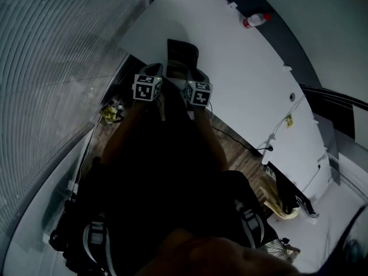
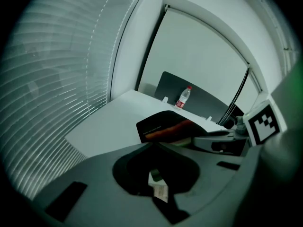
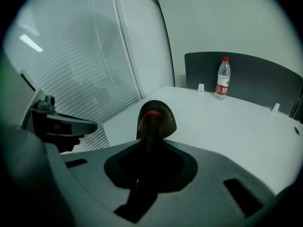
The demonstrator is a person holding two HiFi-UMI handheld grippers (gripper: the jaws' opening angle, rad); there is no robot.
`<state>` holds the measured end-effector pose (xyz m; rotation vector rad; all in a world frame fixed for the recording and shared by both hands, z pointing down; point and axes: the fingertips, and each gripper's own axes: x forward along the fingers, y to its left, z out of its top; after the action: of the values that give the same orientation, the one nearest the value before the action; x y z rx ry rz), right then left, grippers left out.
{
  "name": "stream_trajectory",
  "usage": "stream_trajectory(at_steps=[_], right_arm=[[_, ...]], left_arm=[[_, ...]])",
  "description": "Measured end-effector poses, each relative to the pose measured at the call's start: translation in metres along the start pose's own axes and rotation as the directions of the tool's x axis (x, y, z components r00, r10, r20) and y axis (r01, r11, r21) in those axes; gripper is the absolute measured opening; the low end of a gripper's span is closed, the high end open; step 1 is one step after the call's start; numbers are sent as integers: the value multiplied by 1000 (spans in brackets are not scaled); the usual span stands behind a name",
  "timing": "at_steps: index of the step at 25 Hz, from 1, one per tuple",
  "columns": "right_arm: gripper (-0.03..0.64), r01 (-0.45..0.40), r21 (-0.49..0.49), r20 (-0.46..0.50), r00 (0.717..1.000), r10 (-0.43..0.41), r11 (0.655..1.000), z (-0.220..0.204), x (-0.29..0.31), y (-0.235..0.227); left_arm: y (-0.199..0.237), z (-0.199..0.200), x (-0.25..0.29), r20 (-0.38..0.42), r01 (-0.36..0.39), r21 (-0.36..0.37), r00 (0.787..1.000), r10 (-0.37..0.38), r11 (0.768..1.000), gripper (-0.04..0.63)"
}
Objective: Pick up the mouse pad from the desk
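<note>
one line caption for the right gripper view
Right gripper grips the mouse pad edge-on over a white desk, bottle behind.

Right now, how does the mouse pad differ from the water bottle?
The mouse pad is dark, thin, bent, lifted at the near edge of the desk; the water bottle is clear, red-capped, upright at the far edge. Left hand-held gripper and right hand-held gripper hold the pad; nothing touches the bottle. Both share one white desk.

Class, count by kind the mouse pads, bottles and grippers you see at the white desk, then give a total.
Mouse pad: 1
Water bottle: 1
Grippers: 2, the left gripper and the right gripper
Total: 4
</note>
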<state>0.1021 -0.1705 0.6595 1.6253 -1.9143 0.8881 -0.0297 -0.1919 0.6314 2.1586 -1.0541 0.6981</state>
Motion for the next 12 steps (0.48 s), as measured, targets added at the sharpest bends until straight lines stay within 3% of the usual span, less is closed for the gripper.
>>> stream_trajectory(at_steps=[12], right_arm=[[32,34,-5,63,997,-33,999,15,-25,1]], left_arm=[[-13,25,-25,87,33,14,996,-34,999,5]])
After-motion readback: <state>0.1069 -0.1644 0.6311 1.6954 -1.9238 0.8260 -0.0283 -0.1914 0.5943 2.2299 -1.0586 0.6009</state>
